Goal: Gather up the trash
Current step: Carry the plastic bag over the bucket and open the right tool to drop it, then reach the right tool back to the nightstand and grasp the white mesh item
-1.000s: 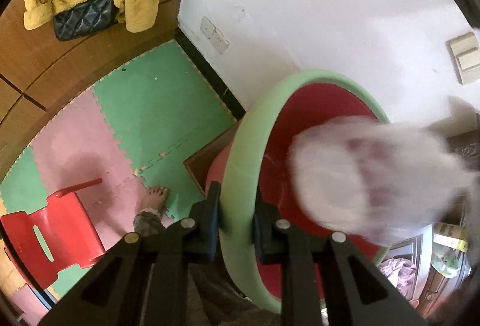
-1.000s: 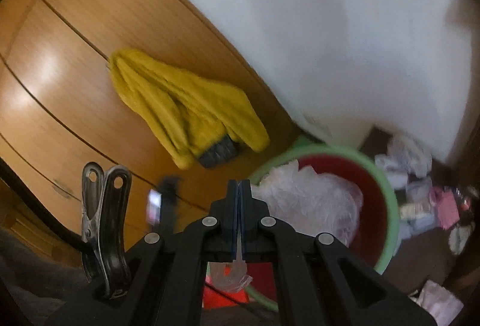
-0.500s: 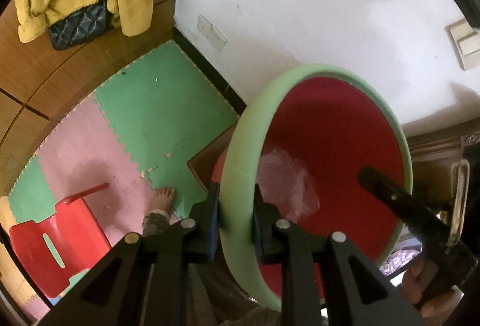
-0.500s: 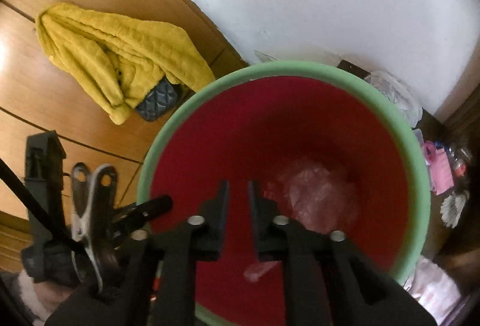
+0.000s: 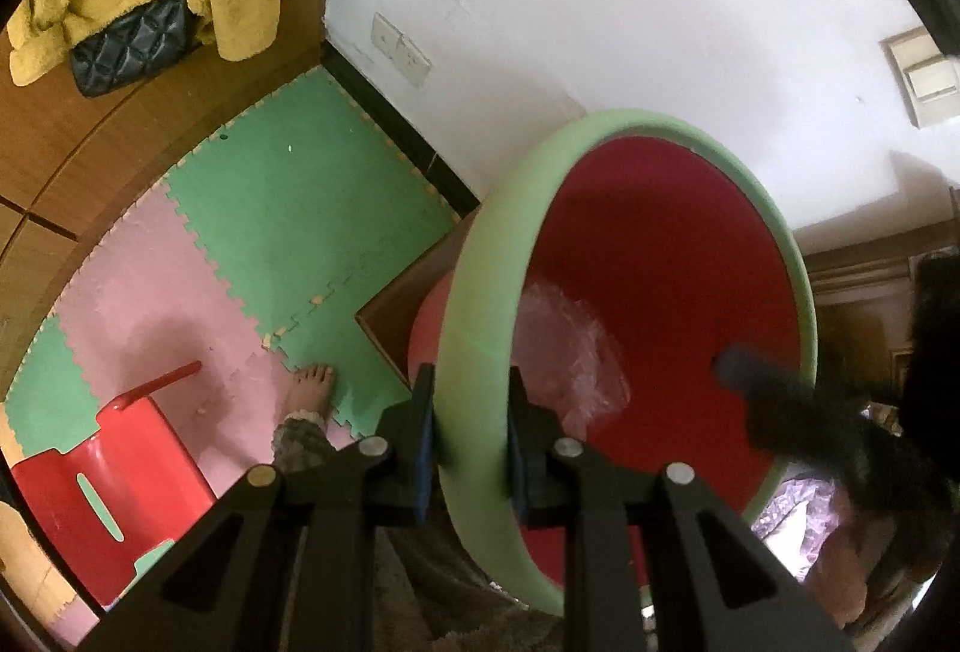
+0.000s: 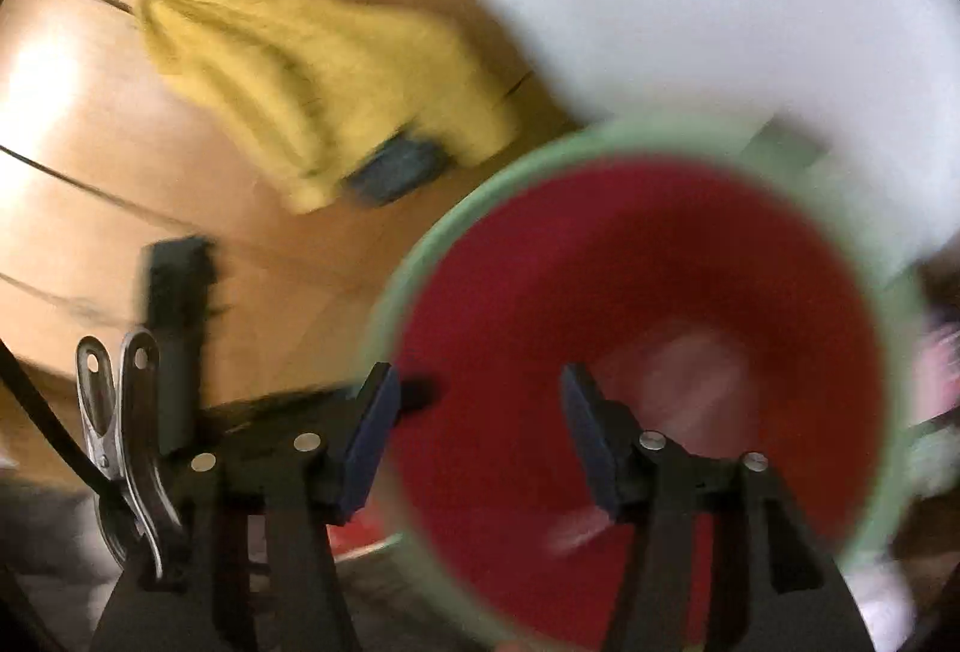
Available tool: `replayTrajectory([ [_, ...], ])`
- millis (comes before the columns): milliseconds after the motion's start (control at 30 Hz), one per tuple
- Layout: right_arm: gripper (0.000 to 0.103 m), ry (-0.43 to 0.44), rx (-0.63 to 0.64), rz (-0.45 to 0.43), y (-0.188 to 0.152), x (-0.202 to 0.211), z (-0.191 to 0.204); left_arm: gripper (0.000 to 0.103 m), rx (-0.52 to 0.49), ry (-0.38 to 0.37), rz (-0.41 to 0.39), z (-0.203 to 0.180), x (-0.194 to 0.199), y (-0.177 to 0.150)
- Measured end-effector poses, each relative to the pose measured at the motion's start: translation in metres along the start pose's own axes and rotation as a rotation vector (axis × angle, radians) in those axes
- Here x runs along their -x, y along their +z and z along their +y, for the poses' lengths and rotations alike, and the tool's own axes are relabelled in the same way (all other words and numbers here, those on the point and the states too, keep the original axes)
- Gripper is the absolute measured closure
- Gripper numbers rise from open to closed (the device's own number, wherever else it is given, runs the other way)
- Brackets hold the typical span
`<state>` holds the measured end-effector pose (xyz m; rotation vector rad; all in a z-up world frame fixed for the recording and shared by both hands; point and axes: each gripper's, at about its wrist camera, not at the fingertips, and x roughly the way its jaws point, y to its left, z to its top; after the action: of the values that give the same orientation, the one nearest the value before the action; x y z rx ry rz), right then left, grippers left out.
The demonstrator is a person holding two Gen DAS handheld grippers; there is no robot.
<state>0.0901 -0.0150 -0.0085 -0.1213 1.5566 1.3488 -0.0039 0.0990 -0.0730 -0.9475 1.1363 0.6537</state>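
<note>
left hand-held gripper [image 5: 468, 439] clamping bin rim [image 5: 474, 292]

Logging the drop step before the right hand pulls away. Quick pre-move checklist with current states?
1. Left gripper clamped on the bin's green rim: ok, pads on both sides of it.
2. Plastic bag inside the red bin: ok, lying against the inner wall.
3. Right gripper released: ok, jaws have just been opening, nothing between them.
4. Scrap stuck to a right finger: cannot tell, the right wrist view is blurred; a pale streak shows near one pad.
5. Right gripper clear of the rim for withdrawal: cannot tell, it hangs over the bin's mouth.
</note>
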Motion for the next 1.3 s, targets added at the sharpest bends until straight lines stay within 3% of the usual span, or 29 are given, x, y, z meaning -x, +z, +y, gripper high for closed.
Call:
replayTrajectory([
  [33, 0.045, 0.066, -0.026, 0.026, -0.003, -0.003, -0.005, 0.083, -0.005, 0.004, 0.004, -0.001, -0.001, 0.000],
  [67, 0.045, 0.075, -0.030, 0.038, -0.006, -0.005, -0.007, 0.082, -0.014, 0.011, 0.009, -0.003, -0.002, 0.000],
  [200, 0.045, -0.024, -0.023, 0.138, -0.012, -0.012, -0.018, 0.082, -0.048, 0.047, 0.018, -0.009, -0.009, -0.001],
  [267, 0.045, -0.175, -0.076, 0.088, -0.014, -0.007, -0.027, 0.082, -0.048, 0.054, 0.025, -0.010, -0.014, -0.003],
  [300, 0.047, -0.273, -0.128, 0.023, -0.016, 0.000, -0.033, 0.082, -0.039, 0.050, 0.029, -0.009, -0.016, -0.004],
  [367, 0.048, -0.330, -0.128, -0.079, -0.021, 0.010, -0.033, 0.082, -0.028, 0.039, 0.037, -0.007, -0.019, -0.005],
  [433, 0.052, -0.378, -0.037, -0.175, -0.026, 0.019, -0.022, 0.082, -0.037, 0.043, 0.034, -0.008, -0.019, -0.004],
  [500, 0.071, -0.411, -0.042, -0.216, -0.036, 0.022, -0.019, 0.082, -0.053, 0.053, 0.033, -0.009, -0.019, -0.005],
  [533, 0.073, -0.426, -0.093, -0.207, -0.041, 0.024, -0.024, 0.082, -0.058, 0.057, 0.035, -0.011, -0.019, -0.005],
  [567, 0.082, -0.471, -0.176, -0.140, -0.045, 0.020, -0.033, 0.082, -0.063, 0.051, 0.037, -0.013, -0.019, -0.005],
  [600, 0.088, -0.477, -0.198, -0.094, -0.047, 0.014, -0.036, 0.082, -0.072, 0.055, 0.036, -0.015, -0.019, -0.005],
  [700, 0.086, -0.465, -0.185, -0.058, -0.052, 0.017, -0.032, 0.082, -0.097, 0.071, 0.032, -0.021, -0.018, -0.005],
  [733, 0.083, -0.450, -0.165, -0.067, -0.053, 0.020, -0.028, 0.082, -0.100, 0.072, 0.031, -0.023, -0.018, -0.005],
  [800, 0.065, -0.410, -0.118, -0.097, -0.055, 0.022, -0.019, 0.082, -0.102, 0.077, 0.028, -0.024, -0.018, -0.005],
  [833, 0.063, -0.382, -0.102, -0.110, -0.055, 0.023, -0.016, 0.082, -0.102, 0.081, 0.027, -0.025, -0.018, -0.005],
  [900, 0.063, -0.361, -0.083, -0.094, -0.056, 0.024, -0.018, 0.083, -0.107, 0.103, 0.022, -0.026, -0.019, -0.005],
  [967, 0.063, -0.448, -0.092, -0.120, -0.057, 0.031, -0.022, 0.083, -0.103, 0.109, 0.020, -0.027, -0.018, -0.005],
  [1100, 0.063, -0.514, -0.058, -0.184, -0.061, 0.056, -0.023, 0.083, -0.105, 0.131, 0.008, -0.029, -0.017, -0.005],
  [1200, 0.066, -0.510, -0.077, -0.186, -0.064, 0.075, -0.029, 0.083, -0.102, 0.138, 0.004, -0.029, -0.017, -0.005],
  [1300, 0.073, -0.432, -0.082, -0.160, -0.066, 0.087, -0.033, 0.083, -0.080, 0.130, 0.004, -0.028, -0.016, -0.004],
])
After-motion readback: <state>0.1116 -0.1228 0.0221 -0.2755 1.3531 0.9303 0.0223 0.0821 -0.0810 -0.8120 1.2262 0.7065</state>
